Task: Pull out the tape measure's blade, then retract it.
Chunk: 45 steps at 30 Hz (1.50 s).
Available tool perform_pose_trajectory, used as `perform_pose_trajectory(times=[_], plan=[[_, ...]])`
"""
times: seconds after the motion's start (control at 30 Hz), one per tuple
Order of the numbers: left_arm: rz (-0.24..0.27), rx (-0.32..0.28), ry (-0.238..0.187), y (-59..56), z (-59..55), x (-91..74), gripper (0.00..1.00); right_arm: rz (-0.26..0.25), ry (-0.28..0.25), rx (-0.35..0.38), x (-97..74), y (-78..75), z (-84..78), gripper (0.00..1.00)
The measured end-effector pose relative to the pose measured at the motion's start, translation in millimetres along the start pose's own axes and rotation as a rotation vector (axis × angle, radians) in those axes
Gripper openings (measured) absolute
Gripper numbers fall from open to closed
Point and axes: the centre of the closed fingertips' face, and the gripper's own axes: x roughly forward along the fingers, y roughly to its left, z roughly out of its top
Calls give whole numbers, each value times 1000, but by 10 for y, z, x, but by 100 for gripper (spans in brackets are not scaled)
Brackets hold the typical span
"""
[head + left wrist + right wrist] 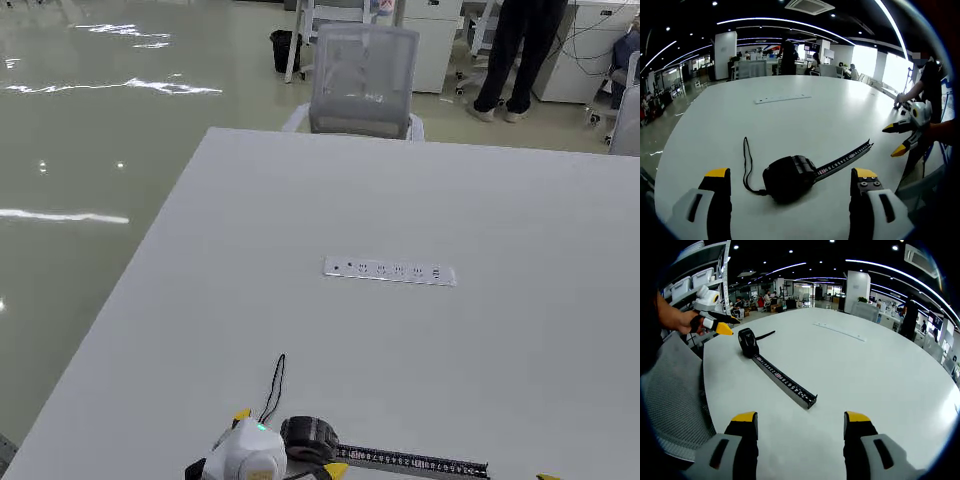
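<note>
A black tape measure (pixel 789 177) lies on the white table (pixel 400 200), its case between the spread jaws of my left gripper (pixel 791 173), which is open and not pressing on it. The blade (pixel 845 160) is pulled out across the table and lies flat. Its black wrist strap (pixel 746 165) trails off the case. My right gripper (pixel 801 416) is open and empty, a short way back from the blade's end hook (pixel 810 401). From the head view the case (pixel 310 438) sits at the near edge by the left gripper (pixel 290 440).
A white power strip (pixel 390 271) is set into the middle of the table. A grey mesh chair (pixel 363 82) stands at the far edge, and a person (pixel 520 55) stands beyond it among the desks. The floor drops away on the left.
</note>
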Motion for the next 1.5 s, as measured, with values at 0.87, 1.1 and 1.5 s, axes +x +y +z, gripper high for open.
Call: perform_pose_trajectory(times=[0.87,1.1,1.5], plan=[[46,-138,53,99,-162,336,90,111,108,-108,452,-75,20,56],[48,-135,63,64,-181,394,88,151,144,-131,531,-67,26,51],[56,-181,91,46,-265,494,79,219,221,-243,630,14,-26,37]])
